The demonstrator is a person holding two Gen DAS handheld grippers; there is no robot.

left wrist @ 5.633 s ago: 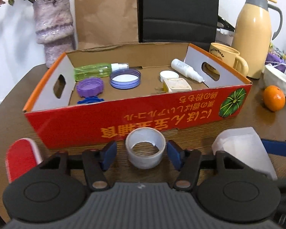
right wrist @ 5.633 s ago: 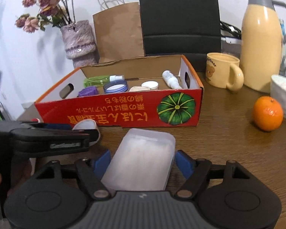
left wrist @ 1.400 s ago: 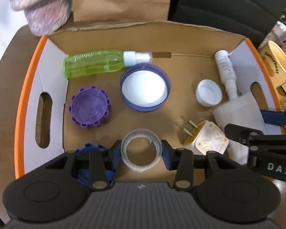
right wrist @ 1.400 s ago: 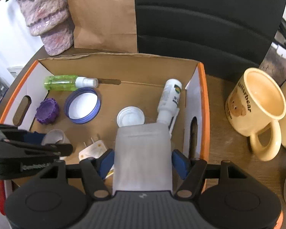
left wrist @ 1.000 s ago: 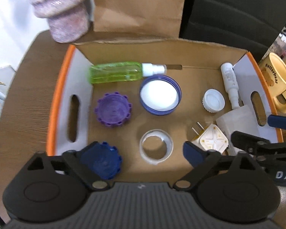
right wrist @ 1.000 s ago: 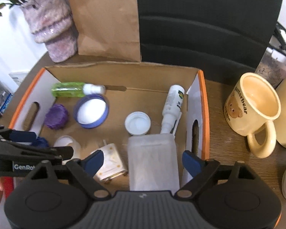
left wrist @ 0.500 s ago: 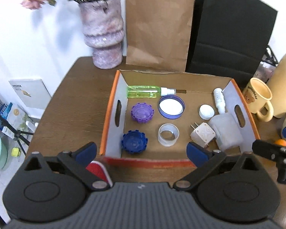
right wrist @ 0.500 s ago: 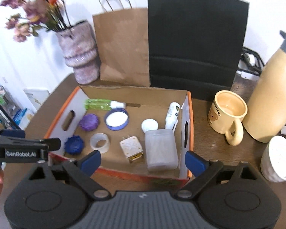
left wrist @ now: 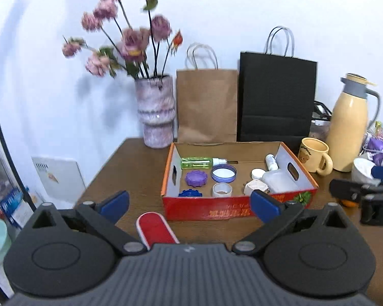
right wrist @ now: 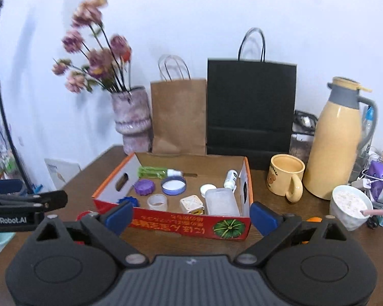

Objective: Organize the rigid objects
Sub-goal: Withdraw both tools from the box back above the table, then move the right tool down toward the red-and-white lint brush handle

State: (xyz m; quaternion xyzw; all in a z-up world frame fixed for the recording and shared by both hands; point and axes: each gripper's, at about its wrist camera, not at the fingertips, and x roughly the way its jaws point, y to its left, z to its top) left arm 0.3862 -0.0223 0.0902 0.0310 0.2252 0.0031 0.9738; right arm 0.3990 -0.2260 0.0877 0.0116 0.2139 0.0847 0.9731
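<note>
The red cardboard box (left wrist: 237,209) stands on the brown table and holds the clear tape ring (left wrist: 222,190), the translucent plastic container (left wrist: 280,182), a white plug adapter (left wrist: 255,187), a green bottle (left wrist: 196,163) and several lids. My left gripper (left wrist: 189,205) hangs open well in front of the box and holds nothing. A red oblong object (left wrist: 154,229) lies on the table below it. In the right wrist view my right gripper (right wrist: 191,215) is back from the box (right wrist: 191,224), its jaws opening and empty. The tape ring (right wrist: 157,202) and container (right wrist: 220,202) rest inside.
A vase of flowers (left wrist: 157,119), a brown bag (left wrist: 206,107) and a black bag (left wrist: 275,102) stand behind the box. To its right are a yellow mug (right wrist: 286,177), a thermos (right wrist: 337,142), a white bowl (right wrist: 349,207) and an orange (left wrist: 348,203).
Both grippers let go inside the box, opened wide and drew back and up. The tape ring and the plastic container stay in the box.
</note>
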